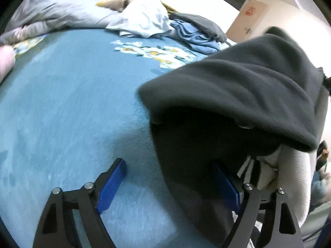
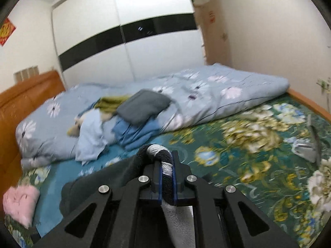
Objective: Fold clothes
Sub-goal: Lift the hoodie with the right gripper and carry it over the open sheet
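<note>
A dark grey fleece garment (image 1: 238,86) with a white lining hangs in the air at the right of the left wrist view, above the blue bedspread (image 1: 68,107). My left gripper (image 1: 169,175) is open; its right finger is partly behind the hanging cloth, its left finger is over bare bedspread. My right gripper (image 2: 165,177) is shut on a bunched edge of the same dark grey garment (image 2: 115,177), with white lining showing between the pads. The rest of the cloth drapes down to the left.
A pile of clothes (image 2: 124,119) lies against a rolled light blue floral duvet (image 2: 206,95) at the far side of the bed. A pink item (image 2: 20,202) lies at the left. A wooden headboard (image 2: 24,97) and a wardrobe (image 2: 128,31) stand behind.
</note>
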